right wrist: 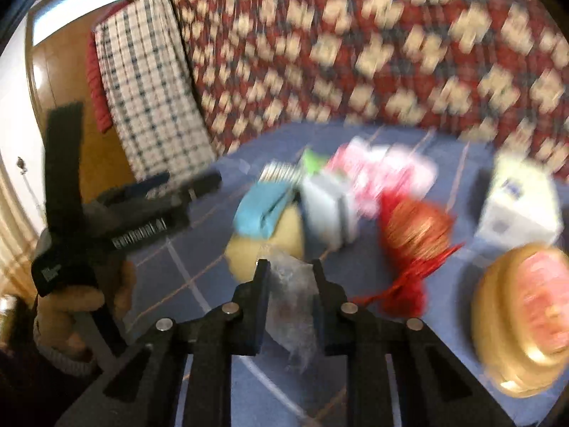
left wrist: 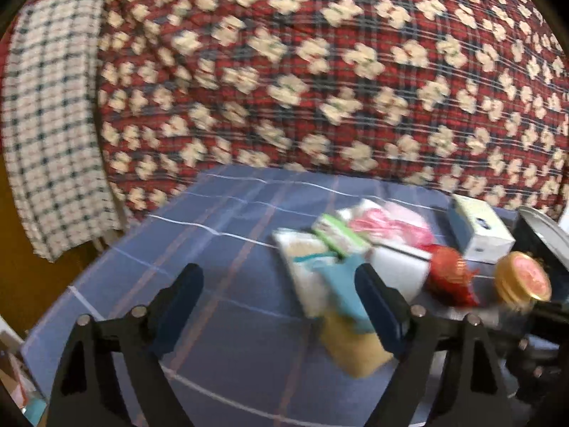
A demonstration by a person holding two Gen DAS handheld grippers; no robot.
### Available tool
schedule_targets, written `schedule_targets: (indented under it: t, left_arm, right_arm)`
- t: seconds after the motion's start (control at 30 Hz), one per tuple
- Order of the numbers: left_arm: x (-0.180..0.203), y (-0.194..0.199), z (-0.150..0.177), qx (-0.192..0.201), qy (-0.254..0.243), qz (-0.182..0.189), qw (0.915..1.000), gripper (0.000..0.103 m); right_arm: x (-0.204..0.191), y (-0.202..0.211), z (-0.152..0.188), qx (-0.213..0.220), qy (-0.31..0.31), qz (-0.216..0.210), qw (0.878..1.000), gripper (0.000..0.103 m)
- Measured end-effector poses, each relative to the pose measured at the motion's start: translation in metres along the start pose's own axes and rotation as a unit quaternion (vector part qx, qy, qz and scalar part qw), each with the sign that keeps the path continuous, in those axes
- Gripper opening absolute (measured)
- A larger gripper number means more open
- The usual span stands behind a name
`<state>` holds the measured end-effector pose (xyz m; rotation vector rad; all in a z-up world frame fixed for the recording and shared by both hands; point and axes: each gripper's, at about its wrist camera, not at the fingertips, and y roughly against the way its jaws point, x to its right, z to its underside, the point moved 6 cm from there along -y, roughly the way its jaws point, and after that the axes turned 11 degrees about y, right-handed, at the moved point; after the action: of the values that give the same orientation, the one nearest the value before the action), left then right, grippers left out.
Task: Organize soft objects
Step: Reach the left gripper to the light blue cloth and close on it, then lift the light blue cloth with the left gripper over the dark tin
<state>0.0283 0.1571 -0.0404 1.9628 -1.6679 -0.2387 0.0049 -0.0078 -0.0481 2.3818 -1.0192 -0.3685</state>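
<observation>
White lettering on left hand-held gripper (right wrist: 142, 192) body, seen from right wrist view, too blurred to read. Dark blue mark on white box (left wrist: 480, 229), illegible. Pink jar lid (left wrist: 530, 274) print unreadable.

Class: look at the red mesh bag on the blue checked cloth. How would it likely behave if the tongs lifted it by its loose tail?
The red mesh bag would probably sag, since its netting looks limp. Its bulging, rounded body suggests it could swing or roll. The stringy tail might slip.
</observation>
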Motion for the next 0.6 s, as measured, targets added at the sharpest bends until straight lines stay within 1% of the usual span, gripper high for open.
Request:
schedule_targets:
  t: [0.03, 0.1, 0.13, 0.2, 0.23, 0.27, 0.3, 0.33, 0.37, 0.43, 0.5, 0.57, 0.6]
  left_arm:
    - [0.008, -0.004, 0.001, -0.008, 0.002, 0.011, 0.9999, 0.088]
    - [0.023, -0.011, 0.001, -0.017, -0.003, 0.021, 0.9996, 0.088]
    - [0.03, -0.016, 0.002, -0.02, -0.009, 0.021, 0.9995, 0.085]
    - [0.043, -0.027, 0.006, -0.035, -0.024, 0.014, 0.999, 0.073]
    - [0.048, -0.036, 0.01, -0.05, -0.029, 0.009, 0.9983, 0.07]
    - [0.05, -0.042, 0.014, -0.061, -0.03, 0.006, 0.9977, 0.065]
    - [0.052, -0.049, 0.019, -0.081, -0.031, -0.001, 0.9963, 0.058]
    - [0.052, -0.053, 0.022, -0.093, -0.029, -0.002, 0.9953, 0.056]
    - [0.05, -0.054, 0.022, -0.094, -0.019, 0.002, 0.9954, 0.055]
    - [0.047, -0.052, 0.022, -0.092, -0.008, 0.004, 0.9957, 0.049]
    - [0.046, -0.051, 0.02, -0.092, -0.003, 0.013, 0.9957, 0.036]
    - [0.045, -0.046, 0.018, -0.084, -0.002, 0.023, 0.9962, 0.03]
    - [0.044, -0.042, 0.016, -0.076, 0.003, 0.029, 0.9967, 0.024]
  right_arm:
    - [0.003, 0.005, -0.003, 0.013, 0.001, 0.012, 1.0, 0.024]
    - [0.012, 0.017, -0.007, 0.04, 0.001, 0.045, 0.998, 0.024]
    - [0.017, 0.023, -0.008, 0.053, 0.005, 0.072, 0.996, 0.024]
    - [0.024, 0.031, -0.011, 0.069, 0.01, 0.105, 0.992, 0.024]
    - [0.027, 0.035, -0.013, 0.075, 0.01, 0.113, 0.991, 0.024]
    - [0.028, 0.038, -0.014, 0.08, 0.01, 0.12, 0.989, 0.024]
    - [0.03, 0.039, -0.015, 0.082, 0.011, 0.126, 0.989, 0.024]
    - [0.031, 0.04, -0.015, 0.082, 0.011, 0.128, 0.988, 0.024]
    - [0.031, 0.039, -0.013, 0.081, 0.011, 0.128, 0.988, 0.024]
    - [0.03, 0.038, -0.01, 0.079, 0.009, 0.127, 0.989, 0.024]
    - [0.03, 0.039, -0.009, 0.078, 0.012, 0.128, 0.989, 0.024]
    - [0.028, 0.04, -0.01, 0.081, 0.016, 0.132, 0.988, 0.024]
    - [0.027, 0.043, -0.01, 0.087, 0.017, 0.135, 0.987, 0.024]
